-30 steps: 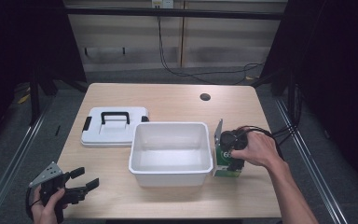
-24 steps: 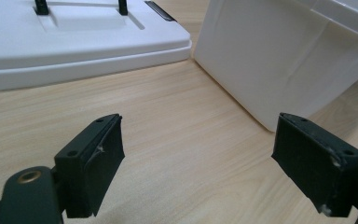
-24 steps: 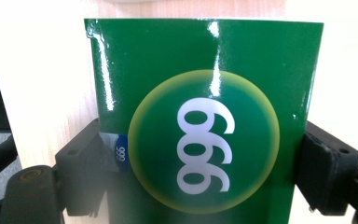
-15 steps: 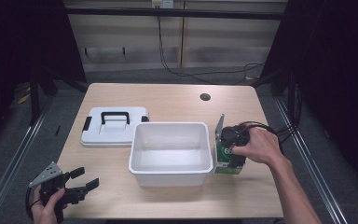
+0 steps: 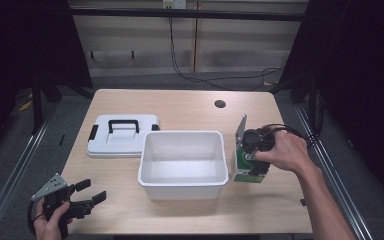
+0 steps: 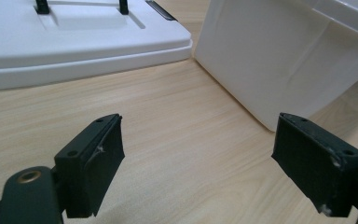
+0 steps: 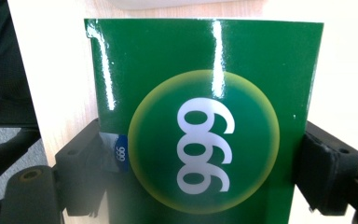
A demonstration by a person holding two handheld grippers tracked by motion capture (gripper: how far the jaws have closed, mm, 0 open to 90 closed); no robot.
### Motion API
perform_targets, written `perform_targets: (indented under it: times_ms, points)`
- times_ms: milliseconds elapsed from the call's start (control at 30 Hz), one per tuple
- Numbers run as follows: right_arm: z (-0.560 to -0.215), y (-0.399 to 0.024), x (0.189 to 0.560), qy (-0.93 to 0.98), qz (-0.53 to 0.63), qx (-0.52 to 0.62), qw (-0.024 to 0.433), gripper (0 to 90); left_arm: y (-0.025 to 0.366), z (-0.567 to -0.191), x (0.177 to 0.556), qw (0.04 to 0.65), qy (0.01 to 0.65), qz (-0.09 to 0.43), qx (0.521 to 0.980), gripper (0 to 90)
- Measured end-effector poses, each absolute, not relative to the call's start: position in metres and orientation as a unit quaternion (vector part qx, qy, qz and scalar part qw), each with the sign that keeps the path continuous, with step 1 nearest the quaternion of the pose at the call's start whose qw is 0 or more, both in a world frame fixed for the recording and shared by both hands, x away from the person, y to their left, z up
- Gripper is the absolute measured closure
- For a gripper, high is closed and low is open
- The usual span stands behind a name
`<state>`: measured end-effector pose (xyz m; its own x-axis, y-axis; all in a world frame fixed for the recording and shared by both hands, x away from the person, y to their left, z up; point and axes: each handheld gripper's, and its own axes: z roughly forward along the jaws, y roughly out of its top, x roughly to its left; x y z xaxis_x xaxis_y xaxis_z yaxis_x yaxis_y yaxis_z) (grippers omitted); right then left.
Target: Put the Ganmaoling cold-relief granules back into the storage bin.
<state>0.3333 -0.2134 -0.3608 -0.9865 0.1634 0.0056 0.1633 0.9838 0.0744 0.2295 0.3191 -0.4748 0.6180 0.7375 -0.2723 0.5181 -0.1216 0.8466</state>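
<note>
Green and glossy, a small carton (image 7: 200, 121) printed with a white "999" in a yellow-ringed circle sits between the jaws of my right tool (image 7: 205, 172). The two black jaws stand at the carton's left and right edges, closed in to its width; I judge they are gripping it, though I cannot tell how firmly. From the high view the carton (image 5: 246, 162) stands upright on the pale wooden bench (image 5: 180, 105), just beside the right wall of an empty white plastic tub (image 5: 184, 187). My right tool (image 5: 254, 150) comes at it from above and to the right, so I judge the carton is about to be lifted over that wall and into the tub.

My left tool (image 5: 91, 191) rests low near the front left corner of the bench, held in my left hand (image 5: 50, 222). In the left gripper view its jaws stand wide apart with nothing between them, only bare wood, and it points toward the tub's near corner (image 6: 279, 56). I read it as parked out of the way.

The tub's white lid (image 5: 122, 135), with a black handle, lies flat to the tub's left, leaving the opening free.
</note>
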Motion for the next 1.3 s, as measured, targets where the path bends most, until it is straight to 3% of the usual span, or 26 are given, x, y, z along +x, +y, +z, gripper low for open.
perform_targets:
  times_ms: [1300]
  points:
    - [-0.283, -0.226, 0.329, 0.993, 0.053, 0.103, 0.018, 16.1, 0.319, -0.475, 0.229, 0.512, 0.426, 0.107, 0.738, 15.8]
